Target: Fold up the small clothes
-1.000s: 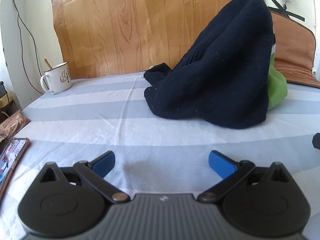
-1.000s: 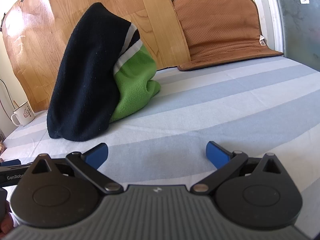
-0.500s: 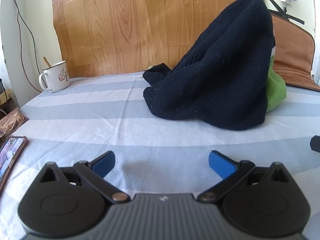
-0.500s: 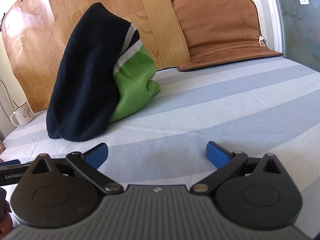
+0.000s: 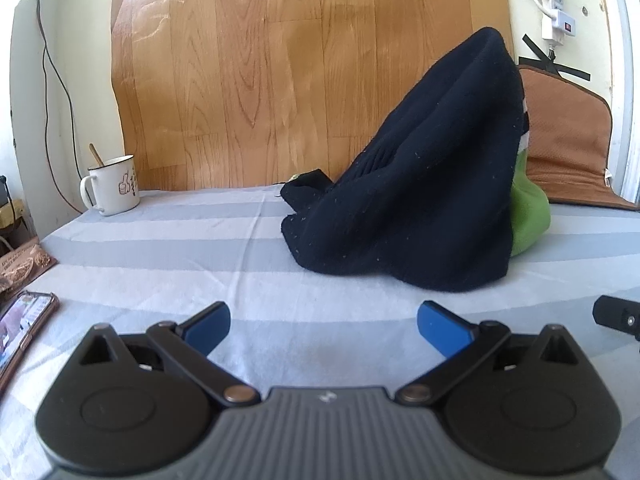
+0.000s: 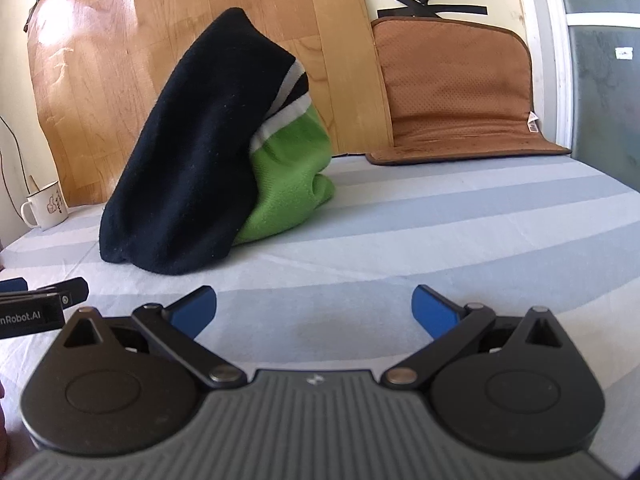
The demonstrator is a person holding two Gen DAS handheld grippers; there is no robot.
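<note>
A small garment, black knit (image 5: pixel 420 200) with a green part (image 5: pixel 528 220) and white-grey stripes, stands heaped in a tall pile on the blue-and-white striped sheet (image 5: pixel 180 248). In the right wrist view the black part (image 6: pixel 192 160) is left of centre and the green part (image 6: pixel 288 184) beside it. My left gripper (image 5: pixel 324 324) is open and empty, low over the sheet, well short of the pile. My right gripper (image 6: pixel 314 308) is open and empty, also short of the pile. The left gripper's tip shows at the left edge of the right wrist view (image 6: pixel 48 292).
A white enamel mug (image 5: pixel 114 184) with a spoon stands at the back left by a wooden board (image 5: pixel 280 60) against the wall. A phone (image 5: pixel 20 328) and a snack packet (image 5: pixel 20 268) lie at the left edge. A brown cushion (image 6: pixel 460 92) leans at the back right.
Both grippers have drawn back slightly and tilted up, so the pile looks a little farther off. Both stay open. The garment has not moved.
</note>
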